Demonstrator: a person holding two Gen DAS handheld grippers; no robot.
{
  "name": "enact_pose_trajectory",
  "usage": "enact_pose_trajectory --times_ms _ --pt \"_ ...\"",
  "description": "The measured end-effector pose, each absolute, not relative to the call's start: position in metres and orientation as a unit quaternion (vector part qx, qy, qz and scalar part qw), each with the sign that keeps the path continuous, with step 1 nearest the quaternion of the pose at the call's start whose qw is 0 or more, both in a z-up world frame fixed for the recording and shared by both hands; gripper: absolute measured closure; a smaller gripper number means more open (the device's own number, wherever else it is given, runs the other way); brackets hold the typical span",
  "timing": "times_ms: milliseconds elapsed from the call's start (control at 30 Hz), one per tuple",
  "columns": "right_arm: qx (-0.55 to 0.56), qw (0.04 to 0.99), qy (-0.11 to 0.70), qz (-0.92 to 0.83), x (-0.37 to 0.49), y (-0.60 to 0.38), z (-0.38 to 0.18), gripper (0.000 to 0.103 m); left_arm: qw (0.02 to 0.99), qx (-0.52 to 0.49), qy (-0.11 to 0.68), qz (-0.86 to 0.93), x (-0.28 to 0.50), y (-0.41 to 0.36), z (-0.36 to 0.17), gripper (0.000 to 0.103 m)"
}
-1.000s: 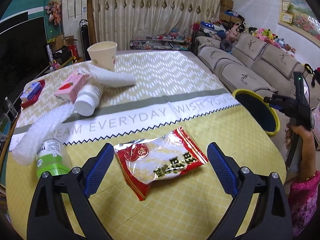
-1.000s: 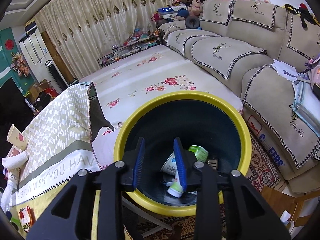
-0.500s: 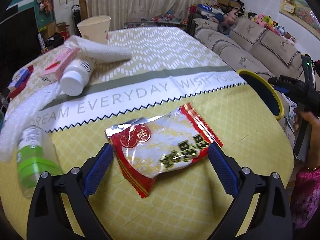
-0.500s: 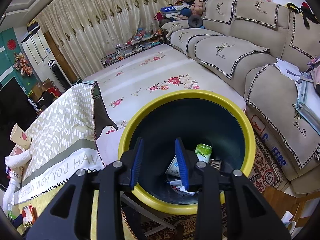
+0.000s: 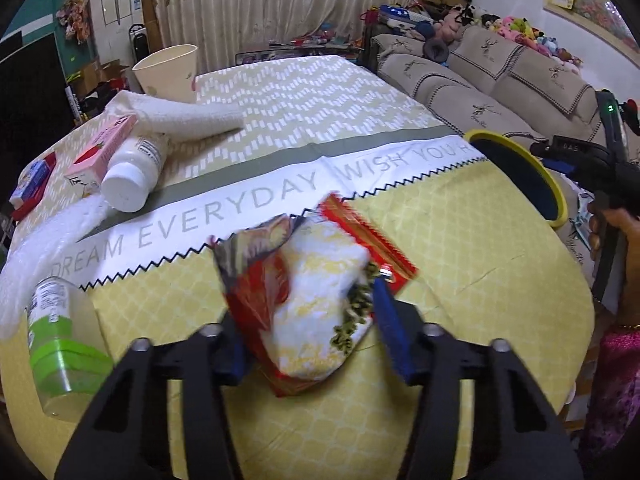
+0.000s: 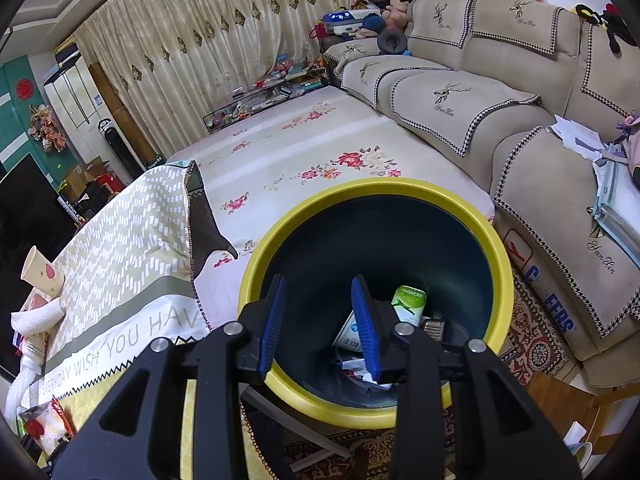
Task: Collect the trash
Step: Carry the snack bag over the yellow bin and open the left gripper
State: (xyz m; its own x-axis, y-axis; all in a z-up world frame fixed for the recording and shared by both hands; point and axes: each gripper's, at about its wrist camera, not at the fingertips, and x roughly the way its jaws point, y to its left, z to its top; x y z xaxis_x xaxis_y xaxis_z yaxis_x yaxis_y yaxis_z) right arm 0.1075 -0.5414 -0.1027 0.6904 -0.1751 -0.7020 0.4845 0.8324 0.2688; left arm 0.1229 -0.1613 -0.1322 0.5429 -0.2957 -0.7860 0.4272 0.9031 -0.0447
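Now the left gripper (image 5: 310,330) has just been closing its jaws, and the snack packet (image 5: 316,292) sits between them, crumpled and bulging upward, the blue pads (image 5: 390,332) pressing its two sides; the packet is red at the edges and white and yellow across the middle, and it lies on the yellow part of the tablecloth (image 5: 460,248), just below the zigzag line and the grey lettering; to the left, near the table's edge, a clear bottle with a green label (image 5: 60,344) lies on its side, with a strip of white bubble wrap (image 5: 44,240) beside it; further back a white bottle (image 5: 132,176) lies against a pink carton (image 5: 100,152), a rolled white towel (image 5: 188,116) rests behind them, and a paper cup (image 5: 168,70) stands upright at the far side; the yellow-rimmed bin (image 5: 556,196) shows past the right edge of the table, with the person's hand (image 5: 616,236) beside it gripping the other tool; the right gripper (image 6: 318,328) hangs over the mouth of that bin (image 6: 496,248), its jaws parted a little with nothing between them; down inside the dark bin lie a green-labelled container (image 6: 408,300) and other scraps; the beige sofa (image 6: 520,140) runs behind.
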Motion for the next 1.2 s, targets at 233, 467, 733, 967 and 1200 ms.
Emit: enact_pose_trajectory --times_ms 233,467,733,967,1200 --pt "0.225 0.892 0.346 -0.182 0.107 -0.541 -0.103 0.070 0.876 0.064 0.418 -0.235 0.115 -0.165 -0.120 0.094" --pt "0.216 0.897 0.342 -0.178 0.101 -0.544 -0.096 0.070 0.881 0.061 0.395 -0.254 0.113 -0.177 -0.090 0.094" --pt "0.193 0.910 0.321 -0.179 0.076 -0.556 -0.076 0.069 0.871 0.071 0.379 -0.303 0.133 -0.234 -0.062 0.094" --pt "0.207 0.910 0.291 -0.209 0.045 -0.590 -0.067 0.066 0.838 0.103 0.376 -0.381 0.154 -0.332 -0.054 0.094" --pt "0.234 0.903 0.283 -0.224 0.033 -0.619 -0.075 0.064 0.808 0.142 0.379 -0.427 0.168 -0.426 -0.064 0.094"
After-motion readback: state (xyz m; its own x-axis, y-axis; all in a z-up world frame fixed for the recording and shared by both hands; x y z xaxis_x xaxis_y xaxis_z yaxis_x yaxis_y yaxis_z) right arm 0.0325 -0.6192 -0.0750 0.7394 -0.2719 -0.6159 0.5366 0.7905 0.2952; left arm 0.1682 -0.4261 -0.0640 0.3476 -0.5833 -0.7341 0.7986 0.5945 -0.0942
